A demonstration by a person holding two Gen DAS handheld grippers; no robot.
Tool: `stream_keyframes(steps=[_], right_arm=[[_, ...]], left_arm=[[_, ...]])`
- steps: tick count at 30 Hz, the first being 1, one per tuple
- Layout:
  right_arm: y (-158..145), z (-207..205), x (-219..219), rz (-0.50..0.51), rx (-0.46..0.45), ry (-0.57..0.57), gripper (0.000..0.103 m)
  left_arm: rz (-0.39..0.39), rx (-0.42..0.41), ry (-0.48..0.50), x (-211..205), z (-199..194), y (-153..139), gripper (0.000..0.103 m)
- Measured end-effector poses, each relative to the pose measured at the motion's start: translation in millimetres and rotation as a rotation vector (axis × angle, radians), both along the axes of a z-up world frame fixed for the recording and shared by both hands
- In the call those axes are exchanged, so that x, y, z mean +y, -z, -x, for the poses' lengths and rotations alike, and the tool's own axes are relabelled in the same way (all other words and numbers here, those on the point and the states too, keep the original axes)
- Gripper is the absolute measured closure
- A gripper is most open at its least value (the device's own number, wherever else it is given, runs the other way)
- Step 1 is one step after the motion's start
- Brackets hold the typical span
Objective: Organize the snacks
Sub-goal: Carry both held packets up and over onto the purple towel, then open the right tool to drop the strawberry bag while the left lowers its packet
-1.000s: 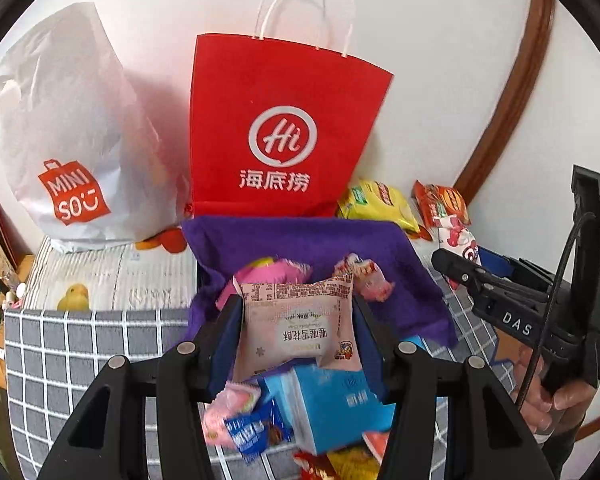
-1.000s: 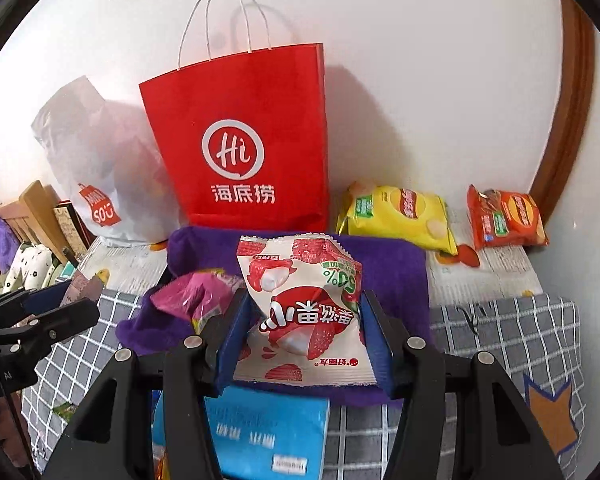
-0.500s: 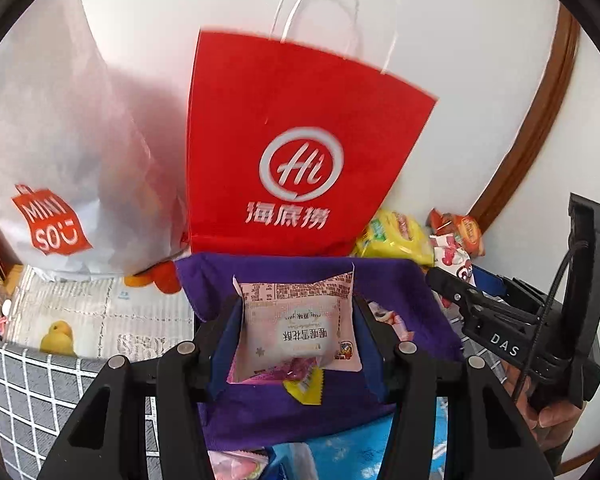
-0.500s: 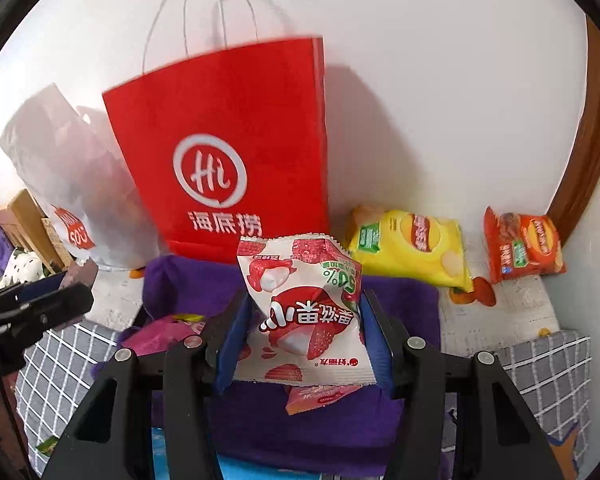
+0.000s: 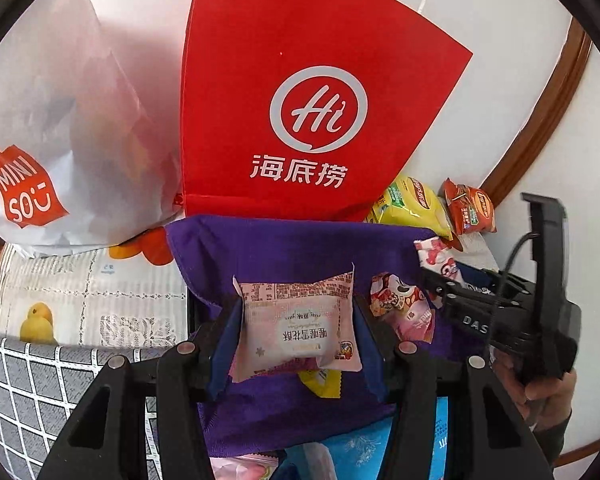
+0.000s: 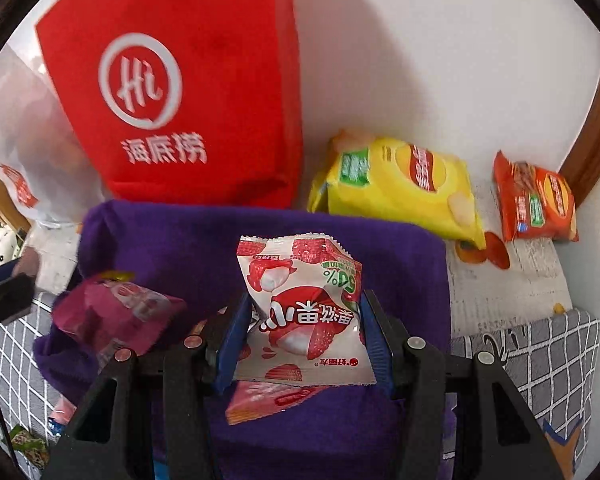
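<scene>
My left gripper (image 5: 296,312) is shut on a pale pink snack packet (image 5: 296,328), held above the purple cloth (image 5: 284,248). Shut on a white and red lychee candy packet (image 6: 300,312), my right gripper (image 6: 302,308) hangs over the same purple cloth (image 6: 188,240). The right gripper (image 5: 432,276) with its packet also shows at the right of the left wrist view, held by a hand (image 5: 548,392). Loose packets lie on the cloth: a pink one (image 6: 112,316) at left, a pink wafer pack (image 6: 272,400) under the right gripper, a red and pink one (image 5: 404,304).
A red paper bag (image 5: 300,112) and a white plastic bag (image 5: 60,128) stand against the wall behind the cloth. A yellow chip bag (image 6: 400,188) and an orange snack bag (image 6: 536,200) lie at the right by the wall. A blue pack (image 5: 360,444) lies near the cloth's front edge.
Both grippers have moved forward and down toward the purple cloth and the red bag, each still holding its packet. The bags now loom larger.
</scene>
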State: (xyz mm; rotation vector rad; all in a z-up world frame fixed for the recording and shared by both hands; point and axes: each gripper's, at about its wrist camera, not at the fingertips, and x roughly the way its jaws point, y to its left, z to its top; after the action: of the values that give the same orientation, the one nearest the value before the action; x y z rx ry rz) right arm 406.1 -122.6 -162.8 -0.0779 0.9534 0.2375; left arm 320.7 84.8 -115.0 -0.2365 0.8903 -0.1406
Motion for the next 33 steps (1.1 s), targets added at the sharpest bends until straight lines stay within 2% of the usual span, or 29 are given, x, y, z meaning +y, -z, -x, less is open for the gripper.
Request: stream_keyframes(steps=[5,19,24,33], right_arm=[[15,-7,-1,0.002,0.056,0.009,0.049],[14,-6,2,0.001,0.067,0.009,0.046],[13,-5,5,0.032,0.056,0.01,0.043],[9,-3,7,0.01,0.062,-0.007,0.041]], left_arm=[[0.007,-0.009,-0.003,1,0,-2,0.051],[0.006,0.002,-0.021,5,-2,0,0.051],[0.006,0.015,-0.019,1,-4,3,0.051],[-0.005,0.016,-0.004,-7,-5,5,0.051]])
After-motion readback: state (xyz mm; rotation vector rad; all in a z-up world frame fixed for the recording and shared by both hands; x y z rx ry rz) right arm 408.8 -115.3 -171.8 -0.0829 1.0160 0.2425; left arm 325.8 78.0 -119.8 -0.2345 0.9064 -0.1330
